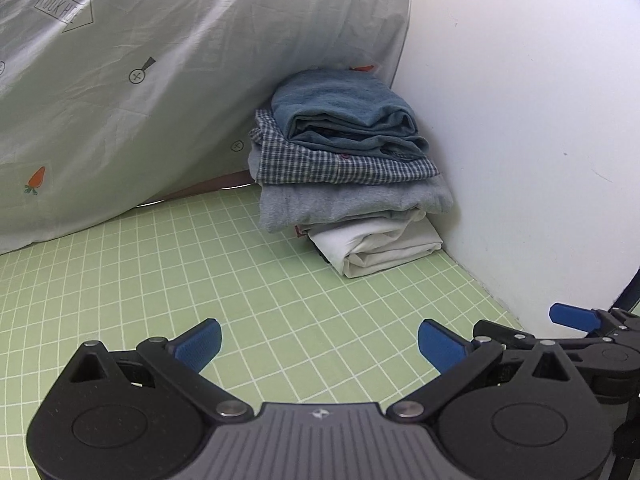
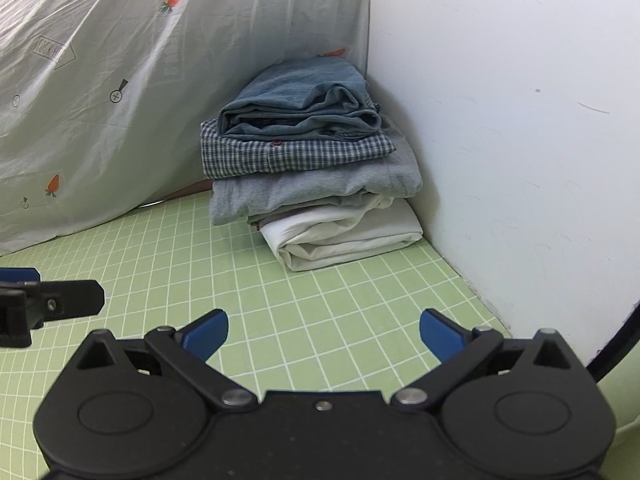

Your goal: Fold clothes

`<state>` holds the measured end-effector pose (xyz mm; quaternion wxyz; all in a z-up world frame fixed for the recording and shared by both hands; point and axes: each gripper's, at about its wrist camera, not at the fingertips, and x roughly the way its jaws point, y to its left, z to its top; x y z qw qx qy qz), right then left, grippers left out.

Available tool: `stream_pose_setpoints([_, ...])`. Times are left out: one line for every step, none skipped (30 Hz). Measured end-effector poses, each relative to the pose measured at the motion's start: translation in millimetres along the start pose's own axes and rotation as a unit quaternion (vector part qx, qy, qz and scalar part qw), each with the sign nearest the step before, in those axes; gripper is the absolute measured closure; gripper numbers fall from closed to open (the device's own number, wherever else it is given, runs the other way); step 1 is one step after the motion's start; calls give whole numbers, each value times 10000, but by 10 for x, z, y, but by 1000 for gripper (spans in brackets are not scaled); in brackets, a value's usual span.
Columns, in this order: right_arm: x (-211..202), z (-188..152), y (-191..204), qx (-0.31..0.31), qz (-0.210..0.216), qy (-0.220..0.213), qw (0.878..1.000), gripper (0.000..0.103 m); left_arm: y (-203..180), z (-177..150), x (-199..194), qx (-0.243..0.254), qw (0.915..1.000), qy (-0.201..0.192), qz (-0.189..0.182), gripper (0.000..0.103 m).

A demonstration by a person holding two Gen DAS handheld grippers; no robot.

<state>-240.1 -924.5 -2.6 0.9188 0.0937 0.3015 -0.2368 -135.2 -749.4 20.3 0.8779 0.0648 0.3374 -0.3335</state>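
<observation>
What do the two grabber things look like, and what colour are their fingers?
Both look alike. The left gripper has a black body with round discs, silver pins, a ridged grey middle plate with a small emblem, and blue textured fingers. The right gripper is black too, with silver pins and blue fingers. No sleeves show.

right claw (image 2: 323, 332) gapes above green mat (image 2: 280, 304), folded stack (image 2: 312, 168) beyond.

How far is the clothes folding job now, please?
Done: four folded garments form a stack in the corner, blue top uppermost, white piece at the bottom. In hand: nothing; left gripper and right gripper are open above the green mat. No unfolded clothing shows.
</observation>
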Motion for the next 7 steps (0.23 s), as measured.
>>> stream_pose_setpoints([-4, 0, 5, -2, 8, -5, 10000, 0, 0, -4, -8, 6, 10000, -4, 15, 0])
stream_pose_setpoints([-7, 1, 11, -5, 16, -11, 10000, 0, 0, -3, -12, 11, 10000, -7, 15, 0])
stream_pose_setpoints([-11, 1, 16, -7, 24, -16, 10000, 0, 0, -1, -15, 15, 10000, -10, 14, 0])
stream_pose_setpoints([-15, 2, 21, -9, 32, -22, 10000, 0, -2, 3, -17, 17, 10000, -14, 14, 0])
stream_pose_setpoints([-16, 0, 25, -7, 35, -24, 10000, 0, -5, 9, -14, 24, 10000, -16, 13, 0])
stream_pose_setpoints([-14, 0, 25, -1, 35, -27, 10000, 0, -8, 15, -10, 31, 10000, -19, 12, 0])
stream_pose_setpoints([-12, 1, 23, 6, 36, -30, 10000, 0, -11, 21, -7, 38, 10000, -22, 11, 0])
